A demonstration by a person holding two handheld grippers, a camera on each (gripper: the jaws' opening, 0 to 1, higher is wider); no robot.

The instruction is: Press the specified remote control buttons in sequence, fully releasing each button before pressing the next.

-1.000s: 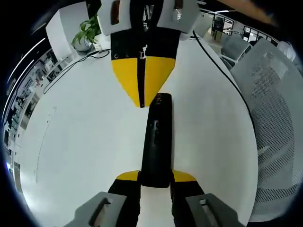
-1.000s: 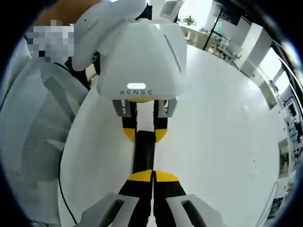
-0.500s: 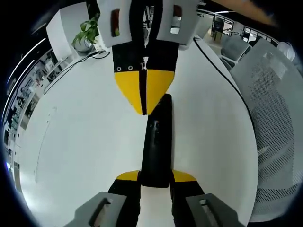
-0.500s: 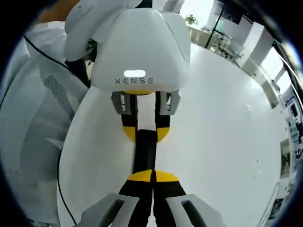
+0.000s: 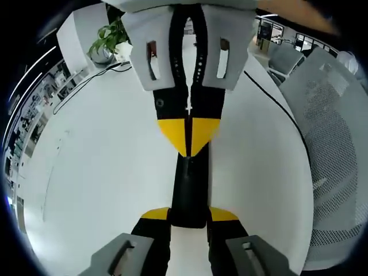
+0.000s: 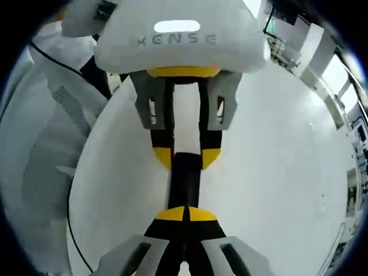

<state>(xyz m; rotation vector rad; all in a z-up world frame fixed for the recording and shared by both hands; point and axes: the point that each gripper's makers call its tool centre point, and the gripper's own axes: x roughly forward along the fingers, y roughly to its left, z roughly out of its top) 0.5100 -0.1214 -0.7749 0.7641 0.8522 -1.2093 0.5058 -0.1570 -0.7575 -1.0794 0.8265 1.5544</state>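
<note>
Remote control (image 5: 188, 192): black, lying lengthwise on the white surface (image 5: 98, 172), its near end clamped by the left gripper (image 5: 189, 214).
Left gripper: fingers closed onto the remote's sides, steadying it.
Right gripper (image 6: 185, 214): fingers pressed together, holding nothing; the joined tip sits on the remote's top face, seemingly pressing a button.
Progress: a press looks underway; which button, and how many remain, cannot be told.
</note>
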